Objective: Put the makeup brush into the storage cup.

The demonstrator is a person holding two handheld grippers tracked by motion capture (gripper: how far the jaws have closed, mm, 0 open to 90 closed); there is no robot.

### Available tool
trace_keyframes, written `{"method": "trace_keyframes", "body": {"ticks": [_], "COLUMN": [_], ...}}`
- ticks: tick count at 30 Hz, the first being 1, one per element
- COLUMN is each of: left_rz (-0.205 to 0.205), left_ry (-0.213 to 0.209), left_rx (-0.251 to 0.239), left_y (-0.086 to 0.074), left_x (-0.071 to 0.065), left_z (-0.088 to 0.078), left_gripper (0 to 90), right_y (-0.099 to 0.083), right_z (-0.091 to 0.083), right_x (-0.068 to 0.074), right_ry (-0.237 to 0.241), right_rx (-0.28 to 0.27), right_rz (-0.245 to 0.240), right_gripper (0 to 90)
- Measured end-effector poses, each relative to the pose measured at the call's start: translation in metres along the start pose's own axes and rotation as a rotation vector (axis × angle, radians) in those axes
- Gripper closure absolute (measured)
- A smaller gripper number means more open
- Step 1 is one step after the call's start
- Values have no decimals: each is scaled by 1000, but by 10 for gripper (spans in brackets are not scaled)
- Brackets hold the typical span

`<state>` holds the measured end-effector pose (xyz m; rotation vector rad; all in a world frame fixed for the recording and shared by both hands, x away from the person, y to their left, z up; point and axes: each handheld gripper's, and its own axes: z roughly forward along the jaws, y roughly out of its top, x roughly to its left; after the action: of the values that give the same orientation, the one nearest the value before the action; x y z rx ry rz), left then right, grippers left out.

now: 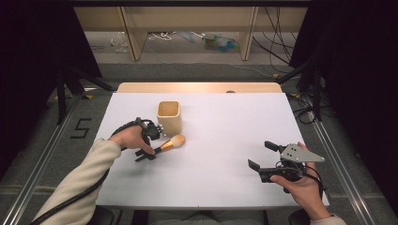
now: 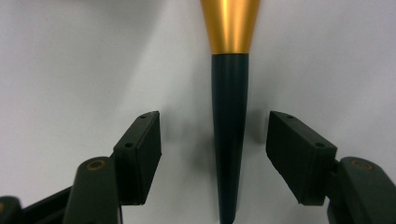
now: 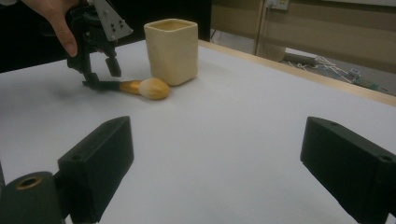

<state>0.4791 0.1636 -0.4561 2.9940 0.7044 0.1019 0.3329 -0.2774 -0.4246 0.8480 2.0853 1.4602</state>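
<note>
My left gripper (image 2: 215, 154) straddles the black-handled, gold-ferruled makeup brush (image 2: 229, 116), jaws half open, pads not touching. Slim tapered handle may squirt toward six o'clock, missing the cream square cup (image 1: 169, 117).

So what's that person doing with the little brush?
The person's left gripper is down over a makeup brush lying on the white table, beside a cream cup. Its jaws sit on either side of the dark handle, not squeezing it yet. The right gripper waits open off to the side, holding nothing.
</note>
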Motion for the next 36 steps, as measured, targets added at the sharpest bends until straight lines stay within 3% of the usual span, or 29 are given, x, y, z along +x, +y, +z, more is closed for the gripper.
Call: {"method": "trace_keyframes", "body": {"ticks": [7, 19, 22, 23, 26, 30, 31, 32, 33, 36], "left_rz": [3, 1, 9, 9, -10, 1, -5, -14, 9, 6], "left_ry": [1, -33, -43, -46, -60, -57, -55, -58, -49, -51], "left_rx": [18, 23, 28, 30, 26, 44, 40, 46, 47, 55], "left_y": [2, 2, 2, 3, 3, 5, 5, 5, 6, 7], "left_x": [1, 1, 1, 1, 0, 3, 3, 2, 2, 0], "left_z": [1, 3, 3, 3, 3, 2, 3, 3, 3, 3], "left_gripper": [376, 525, 563, 569, 590, 627, 634, 646, 675, 705], "right_y": [-1, -1, -1, -1, -1, 0, -1, -1, 0, -1], "right_z": [3, 1, 2, 1, 1, 0, 3, 2, 0, 3], "right_x": [2, 2, 0, 2, 1, 1, 1, 0, 1, 1], "right_ry": [22, 13, 2, 14, 14, 9, 2, 0, 7, 4], "right_rx": [-19, 1, -10, 3, 2, 22, -21, -13, 16, -18], "right_rz": [31, 24, 2, 24, 21, 19, 5, 4, 13, 4], "right_gripper": [110, 113, 115, 115, 115, 116, 116, 117, 118, 120]}}
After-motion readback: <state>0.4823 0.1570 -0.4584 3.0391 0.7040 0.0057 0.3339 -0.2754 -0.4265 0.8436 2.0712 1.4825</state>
